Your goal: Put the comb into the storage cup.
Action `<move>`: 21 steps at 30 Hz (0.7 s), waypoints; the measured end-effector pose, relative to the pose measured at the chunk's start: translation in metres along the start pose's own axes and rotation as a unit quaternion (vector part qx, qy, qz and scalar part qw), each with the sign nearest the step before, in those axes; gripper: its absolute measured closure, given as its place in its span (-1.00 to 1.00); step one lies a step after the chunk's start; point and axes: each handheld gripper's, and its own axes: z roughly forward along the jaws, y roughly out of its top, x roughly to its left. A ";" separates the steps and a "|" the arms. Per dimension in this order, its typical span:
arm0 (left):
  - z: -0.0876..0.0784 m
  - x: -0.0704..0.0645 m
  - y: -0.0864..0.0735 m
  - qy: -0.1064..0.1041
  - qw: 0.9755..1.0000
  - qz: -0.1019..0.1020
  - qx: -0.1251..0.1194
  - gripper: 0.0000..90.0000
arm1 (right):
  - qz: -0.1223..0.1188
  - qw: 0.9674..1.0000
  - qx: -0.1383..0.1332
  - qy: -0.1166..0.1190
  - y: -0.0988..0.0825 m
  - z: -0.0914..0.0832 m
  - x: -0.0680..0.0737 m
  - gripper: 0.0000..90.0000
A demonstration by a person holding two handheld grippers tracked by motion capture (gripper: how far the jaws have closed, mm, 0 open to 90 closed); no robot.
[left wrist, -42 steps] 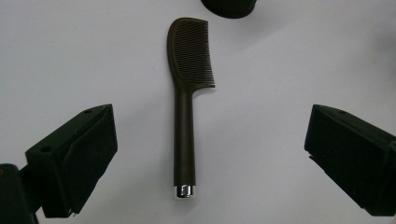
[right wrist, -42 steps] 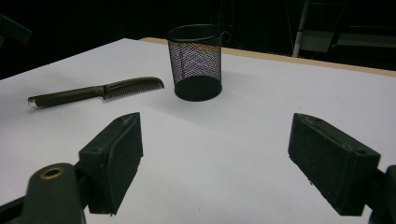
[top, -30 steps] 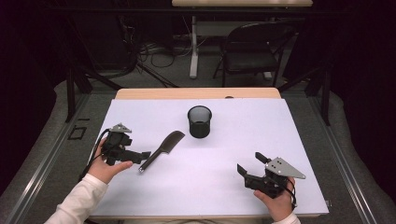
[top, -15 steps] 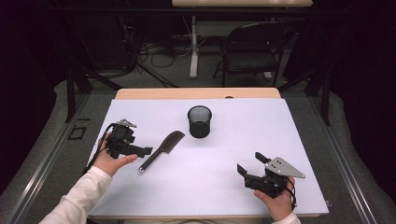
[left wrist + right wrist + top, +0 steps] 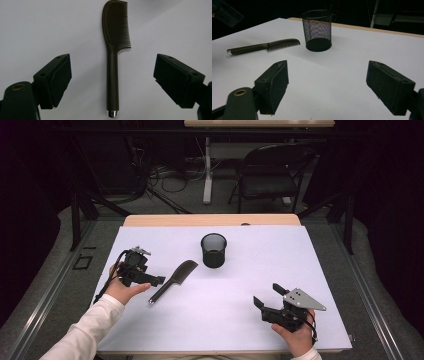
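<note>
A dark brown comb lies flat on the white table cover, left of the middle, with its teeth end toward a black mesh cup. My left gripper hovers just left of the comb's handle. In the left gripper view the handle lies between the two jaws, which have just been closing; the pads stand well clear of it on both sides. My right gripper rests open near the front right, nothing between its fingers; it faces the cup and the comb.
The mesh cup stands upright at the middle back of the table. A bare wooden strip edges the far side of the white cover. Beyond the table are a black chair and cables on the floor.
My left hand has shifted slightly toward the comb and away from the front edge, and turned a little. The comb, the cup and the right gripper have stayed put.
</note>
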 end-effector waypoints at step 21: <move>0.015 -0.005 0.005 0.002 0.999 0.000 0.046 -0.65 | -0.003 1.000 0.002 0.002 0.000 0.001 0.000 -0.60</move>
